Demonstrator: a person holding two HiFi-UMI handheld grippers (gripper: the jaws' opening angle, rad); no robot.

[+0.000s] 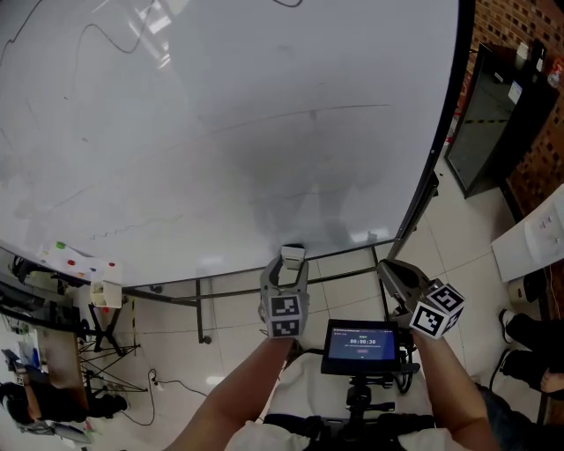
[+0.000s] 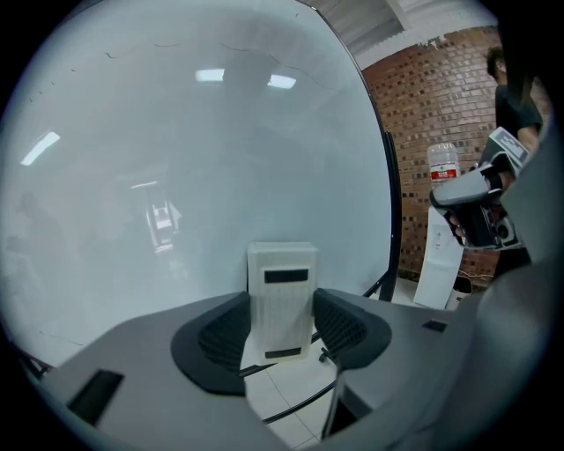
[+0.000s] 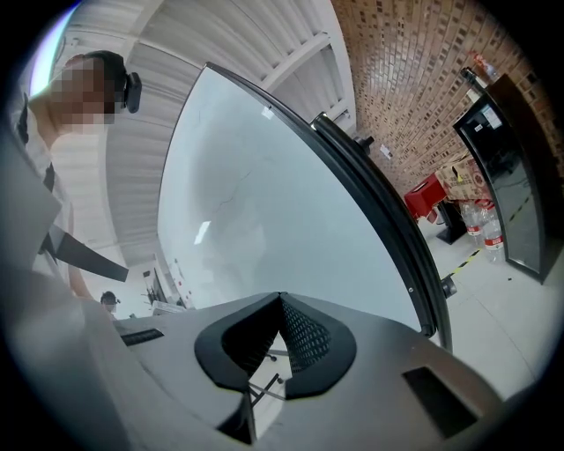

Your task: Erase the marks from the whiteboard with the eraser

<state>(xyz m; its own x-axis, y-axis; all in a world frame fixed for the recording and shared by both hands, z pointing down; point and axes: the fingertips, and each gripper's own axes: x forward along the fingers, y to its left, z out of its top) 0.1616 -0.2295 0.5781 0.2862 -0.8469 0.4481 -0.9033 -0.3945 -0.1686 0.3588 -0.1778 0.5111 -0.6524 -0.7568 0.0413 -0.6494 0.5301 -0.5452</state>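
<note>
Between the jaws of my left gripper (image 2: 282,299) sits the eraser (image 2: 282,264), clamped on both sides, jaws fairly wide, its far end poking ahead toward the whiteboard (image 2: 176,158). My right gripper (image 3: 280,304): jaws meeting at the tips, nothing between.

A pale, glossy tiled floor (image 1: 176,343) fills the lower part of the head view. The thin grey metal stand (image 1: 202,308) of a large white whiteboard (image 1: 229,132) stands on it, one small foot touching the tiles. Left of that, a black folding tripod-like frame (image 1: 106,339) rests on the floor, with a thin black cable (image 1: 169,382) trailing beside it. At right, a tall black cabinet (image 1: 489,114) stands by a red brick wall (image 1: 498,18). A white box (image 1: 529,240), possibly a low cabinet, sits near a person's dark shoe (image 1: 513,322).
</note>
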